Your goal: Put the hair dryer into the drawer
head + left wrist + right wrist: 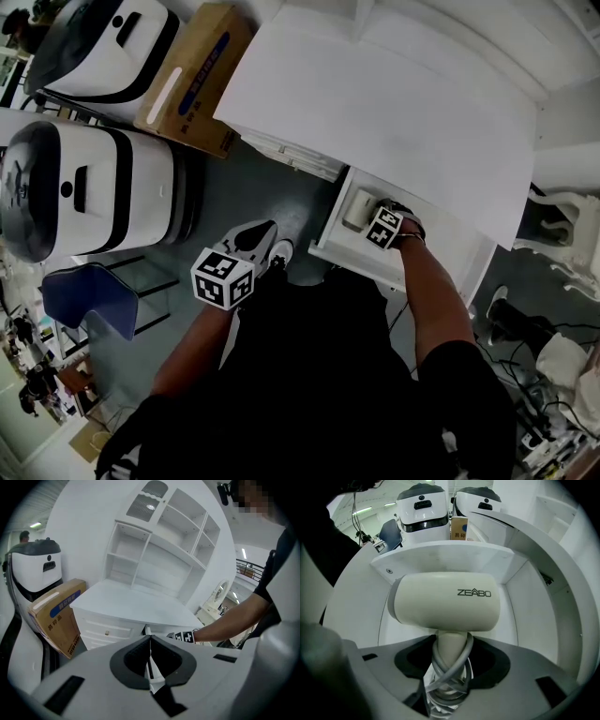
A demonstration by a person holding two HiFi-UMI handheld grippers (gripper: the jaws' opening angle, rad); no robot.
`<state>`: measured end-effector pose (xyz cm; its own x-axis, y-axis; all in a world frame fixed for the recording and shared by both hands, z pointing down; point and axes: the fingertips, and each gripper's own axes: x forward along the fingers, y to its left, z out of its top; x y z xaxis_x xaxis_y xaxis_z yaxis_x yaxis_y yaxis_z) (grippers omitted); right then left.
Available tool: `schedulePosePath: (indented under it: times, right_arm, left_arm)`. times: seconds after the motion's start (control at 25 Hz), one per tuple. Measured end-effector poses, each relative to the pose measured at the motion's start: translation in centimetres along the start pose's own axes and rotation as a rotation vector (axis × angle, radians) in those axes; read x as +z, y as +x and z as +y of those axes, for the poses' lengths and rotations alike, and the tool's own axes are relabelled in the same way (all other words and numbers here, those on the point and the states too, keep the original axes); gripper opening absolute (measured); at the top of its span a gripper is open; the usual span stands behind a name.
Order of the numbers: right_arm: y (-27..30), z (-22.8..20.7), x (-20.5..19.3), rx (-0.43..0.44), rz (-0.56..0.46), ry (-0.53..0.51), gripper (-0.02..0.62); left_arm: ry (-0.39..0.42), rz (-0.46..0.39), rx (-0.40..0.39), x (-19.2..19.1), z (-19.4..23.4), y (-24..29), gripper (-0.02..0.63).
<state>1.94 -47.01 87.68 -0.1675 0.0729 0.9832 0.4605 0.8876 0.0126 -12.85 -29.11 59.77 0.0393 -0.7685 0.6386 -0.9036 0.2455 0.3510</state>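
Black clothing on the person (328,375) fills the bottom of the head view and hides the floor straight below. Both bare forearms reach out from it.

The right gripper (384,225) points steeply down into the open drawer (328,246). From above its marker cube and the hand cover its jaws. Its own view shows the jaws of the right gripper (450,677) clamped on the handle of the hair dryer (445,603), with the grey cord (449,665) wound round that handle. The lower end of the handle is cut off at the picture's edge. The cream body of the hair dryer sits inside the drawer (525,602), between its white walls; whether it touches the bottom I cannot tell. From the head view only one rounded end of the hair dryer (359,210) shows beside the cube.

The left gripper (262,232) is held out over the floor, well apart from the drawer. In its own view the jaws of the left gripper (150,660) are pressed together with nothing between them.

The top of the white desk (375,103) overhangs the drawer and hides its rear part. White shelves (164,541) rise above the desk (136,604). A cardboard box (192,80) leans at the desk's left end, its print too small to read. Beyond it stand two white machines (84,187) with dark tops, the farther one cut off by the frame. A blue chair (89,295) stands on the grey floor (253,187), and tangled cables (553,375) lie at the lower right.
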Motion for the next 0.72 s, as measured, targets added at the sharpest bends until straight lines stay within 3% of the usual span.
schedulePosePath:
  times: [0.32, 0.72]
  right_arm:
    - [0.0, 0.0, 0.0, 0.011, -0.012, -0.008, 0.218]
    - [-1.7, -0.4, 0.4, -0.119, -0.032, 0.015, 0.249]
  left_arm:
    - [0.009, -0.001, 0.006, 0.1, 0.2, -0.8, 0.011]
    - [0.041, -0.022, -0.025, 1.2, 0.4, -1.6, 0.011]
